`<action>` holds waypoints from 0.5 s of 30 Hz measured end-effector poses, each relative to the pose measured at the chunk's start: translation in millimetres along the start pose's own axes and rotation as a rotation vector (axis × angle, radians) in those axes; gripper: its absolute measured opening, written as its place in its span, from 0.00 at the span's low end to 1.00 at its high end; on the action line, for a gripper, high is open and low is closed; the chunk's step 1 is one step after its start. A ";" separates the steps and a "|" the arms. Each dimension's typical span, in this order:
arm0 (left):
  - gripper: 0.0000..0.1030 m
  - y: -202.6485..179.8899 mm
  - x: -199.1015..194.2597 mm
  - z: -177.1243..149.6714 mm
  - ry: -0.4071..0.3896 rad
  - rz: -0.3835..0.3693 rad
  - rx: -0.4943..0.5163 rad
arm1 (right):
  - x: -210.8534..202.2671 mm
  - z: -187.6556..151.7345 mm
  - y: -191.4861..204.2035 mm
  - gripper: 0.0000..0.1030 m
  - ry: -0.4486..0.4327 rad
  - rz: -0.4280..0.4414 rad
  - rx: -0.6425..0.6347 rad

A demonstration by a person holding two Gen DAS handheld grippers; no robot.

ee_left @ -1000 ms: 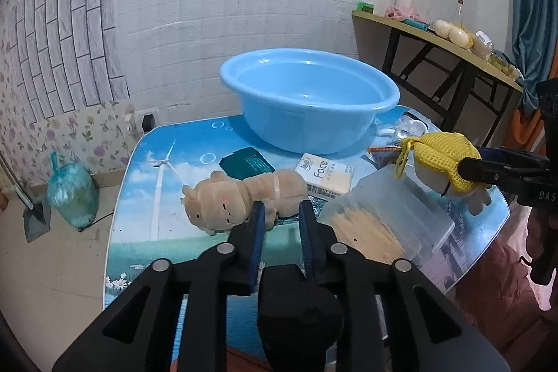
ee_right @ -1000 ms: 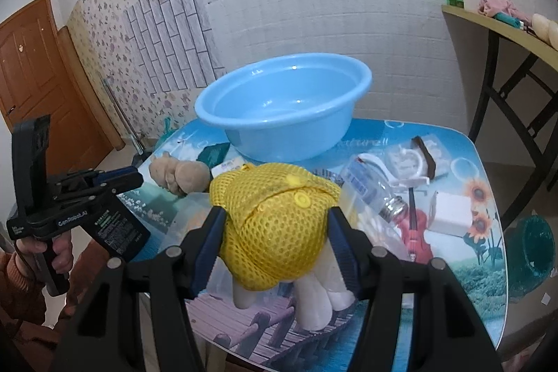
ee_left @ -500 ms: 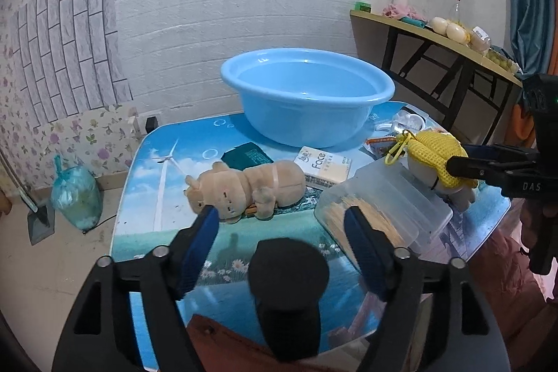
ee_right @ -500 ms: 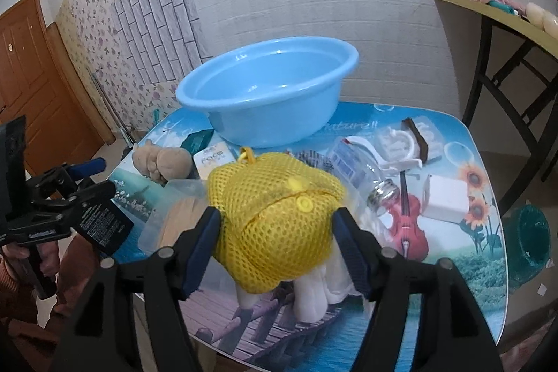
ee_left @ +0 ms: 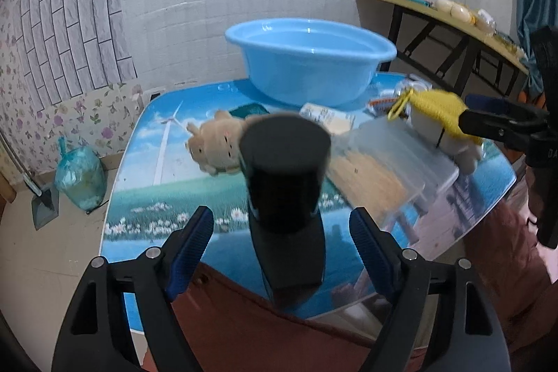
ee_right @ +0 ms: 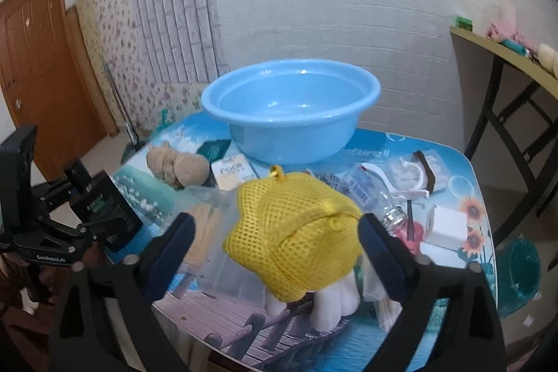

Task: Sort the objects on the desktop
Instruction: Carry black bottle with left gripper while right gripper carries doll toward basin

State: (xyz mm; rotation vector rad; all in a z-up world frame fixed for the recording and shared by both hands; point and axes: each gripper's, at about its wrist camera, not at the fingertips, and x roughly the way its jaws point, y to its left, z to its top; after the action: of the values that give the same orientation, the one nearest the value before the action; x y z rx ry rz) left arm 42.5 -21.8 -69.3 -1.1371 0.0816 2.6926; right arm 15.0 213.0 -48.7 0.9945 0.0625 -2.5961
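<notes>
Since the blue basin (ee_right: 291, 114) looks like the drop spot, right gripper (ee_right: 275, 246) has fingers pinching the yellow mesh toy (ee_right: 296, 232), while left gripper (ee_left: 280, 232) hangs spread above the desk (ee_left: 167, 197)

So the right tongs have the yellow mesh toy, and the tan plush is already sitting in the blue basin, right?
Not quite. The right tongs do have the yellow mesh toy, but the tan plush lies on the table in front of the blue basin, not in it. The left wrist view shows this.
</notes>
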 end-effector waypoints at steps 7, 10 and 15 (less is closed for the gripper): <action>0.24 5.0 6.7 -8.7 0.025 -0.020 -0.009 | 21.6 -4.6 5.6 0.95 0.052 -0.090 -0.055; 0.21 5.1 6.6 -9.1 0.021 -0.021 -0.004 | 28.2 -6.6 6.1 0.95 0.079 -0.123 -0.076; 0.20 3.5 2.6 -6.6 -0.001 -0.023 -0.001 | 27.8 -6.1 -11.9 0.57 0.080 -0.091 0.011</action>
State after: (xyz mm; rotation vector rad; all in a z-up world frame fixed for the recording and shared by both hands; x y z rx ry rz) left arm 44.6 -25.6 -75.9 -1.1301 0.0662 2.6733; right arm -4.3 216.5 -72.4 1.1235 0.1159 -2.6399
